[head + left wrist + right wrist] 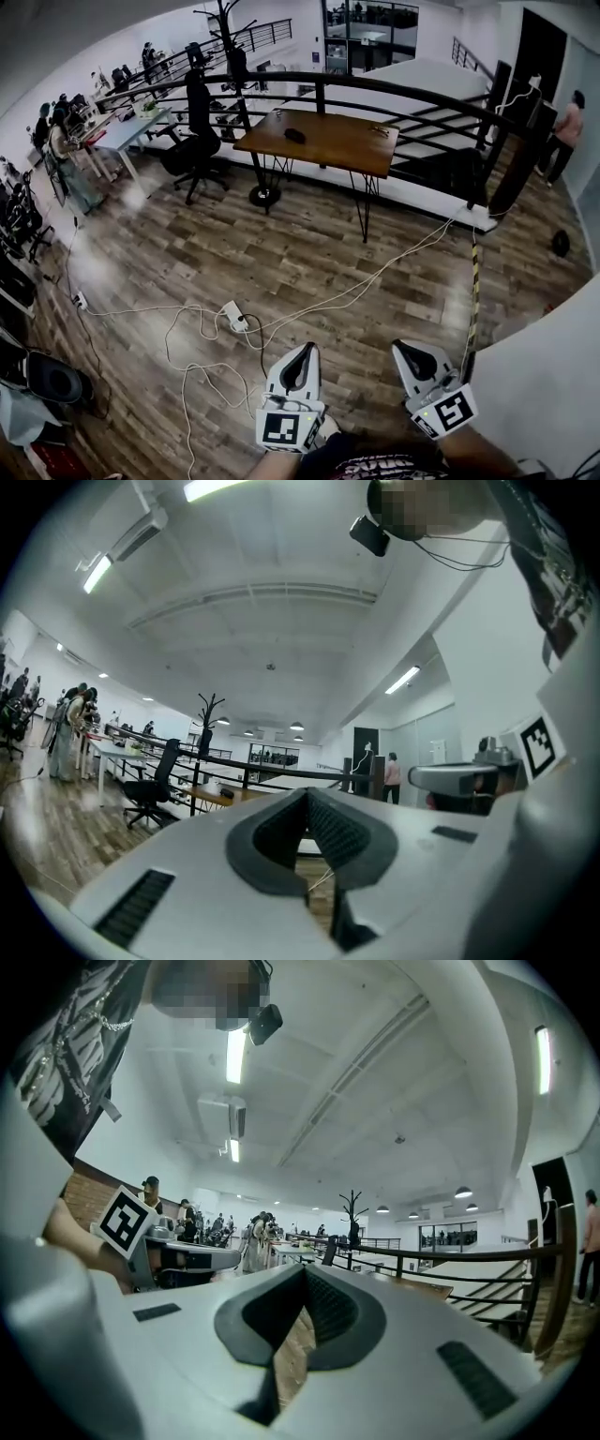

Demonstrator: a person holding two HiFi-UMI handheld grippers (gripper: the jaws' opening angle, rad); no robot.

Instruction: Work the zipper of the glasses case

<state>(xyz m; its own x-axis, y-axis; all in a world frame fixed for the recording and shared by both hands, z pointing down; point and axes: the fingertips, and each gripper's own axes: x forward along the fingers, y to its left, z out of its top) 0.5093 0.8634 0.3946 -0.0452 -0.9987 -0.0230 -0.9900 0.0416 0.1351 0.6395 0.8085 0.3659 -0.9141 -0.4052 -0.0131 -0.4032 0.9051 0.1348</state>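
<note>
Far across the room stands a wooden table (328, 141) with a small dark object (295, 136) on it, too small to tell whether it is the glasses case. My left gripper (305, 350) and right gripper (406, 348) are held low, close to my body, above the plank floor and far from that table. Both are shut with nothing between the jaws. In the left gripper view the left gripper (307, 795) points level across the room, with the right gripper (459, 780) beside it. The right gripper view shows its own shut right gripper (305, 1272).
White cables and a power strip (236, 317) trail over the floor in front of me. A black office chair (197, 141) stands left of the wooden table, a black railing (375, 89) behind it. People sit at white desks (122, 131) far left. A white surface (548, 375) lies at my right.
</note>
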